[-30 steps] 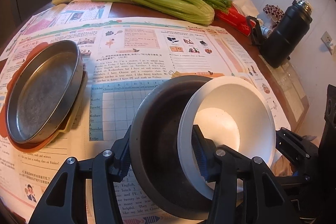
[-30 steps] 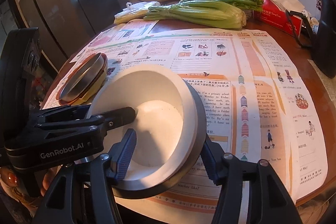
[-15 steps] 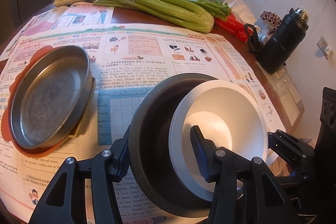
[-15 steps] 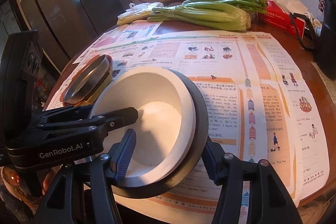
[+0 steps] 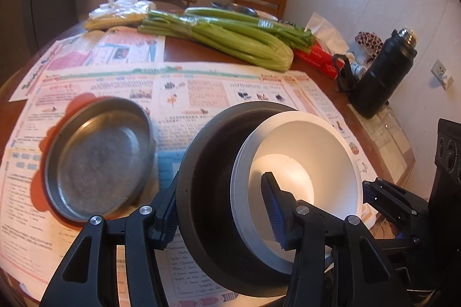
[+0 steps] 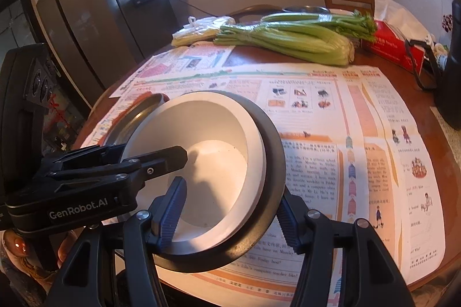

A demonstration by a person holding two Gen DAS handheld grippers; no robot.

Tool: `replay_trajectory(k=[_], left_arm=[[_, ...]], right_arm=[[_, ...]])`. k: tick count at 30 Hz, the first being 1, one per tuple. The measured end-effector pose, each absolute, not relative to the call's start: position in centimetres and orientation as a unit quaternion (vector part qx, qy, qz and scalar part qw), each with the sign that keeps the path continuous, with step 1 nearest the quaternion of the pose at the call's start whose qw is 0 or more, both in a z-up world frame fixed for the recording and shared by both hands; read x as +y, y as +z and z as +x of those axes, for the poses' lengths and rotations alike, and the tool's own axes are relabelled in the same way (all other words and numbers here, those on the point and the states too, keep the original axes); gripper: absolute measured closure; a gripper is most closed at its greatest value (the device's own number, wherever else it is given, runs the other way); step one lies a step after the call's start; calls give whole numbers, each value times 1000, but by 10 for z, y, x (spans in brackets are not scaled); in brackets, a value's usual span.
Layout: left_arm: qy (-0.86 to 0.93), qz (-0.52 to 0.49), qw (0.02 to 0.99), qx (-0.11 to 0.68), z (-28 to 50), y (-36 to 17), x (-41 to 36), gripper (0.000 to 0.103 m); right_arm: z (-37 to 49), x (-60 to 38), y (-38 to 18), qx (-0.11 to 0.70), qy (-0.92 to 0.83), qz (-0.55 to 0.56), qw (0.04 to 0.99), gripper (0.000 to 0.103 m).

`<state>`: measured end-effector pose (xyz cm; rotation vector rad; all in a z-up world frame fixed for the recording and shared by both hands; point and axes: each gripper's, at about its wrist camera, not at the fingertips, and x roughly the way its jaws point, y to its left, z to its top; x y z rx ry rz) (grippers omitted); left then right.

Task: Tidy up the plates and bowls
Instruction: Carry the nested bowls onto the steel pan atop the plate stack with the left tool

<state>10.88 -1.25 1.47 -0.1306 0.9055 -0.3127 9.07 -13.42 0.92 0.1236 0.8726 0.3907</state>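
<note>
The nested white bowl (image 5: 299, 163) and dark bowl (image 5: 207, 177), gripped by both grippers, now sit closer to the metal pan (image 5: 98, 157), whose rim nearly meets them in the right wrist view.

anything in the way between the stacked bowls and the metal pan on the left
Nothing visible. The white bowl sits nested in the dark bowl, gripped by both the left hand-held gripper and the right hand-held gripper. Only flat newspaper lies between them and the metal pan.
</note>
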Motion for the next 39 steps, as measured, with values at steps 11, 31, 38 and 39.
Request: replay_trajectory(k=[11,31,38,39], left_arm=[[-135,-78,900,406,107,43,23,50],[-68,-96,915,385,108,63,98,49],[-48,-109,913,389,115,53,123,49],[-46,-112,912,391,116,51,127,49]], right_arm=[[94,-101,42,390,206,33,897,43],[120,-27,64,371,274,0,887,43],[131,1,59,377,290,-15,880,43],[134,6,57,380,292,-18,878,43]])
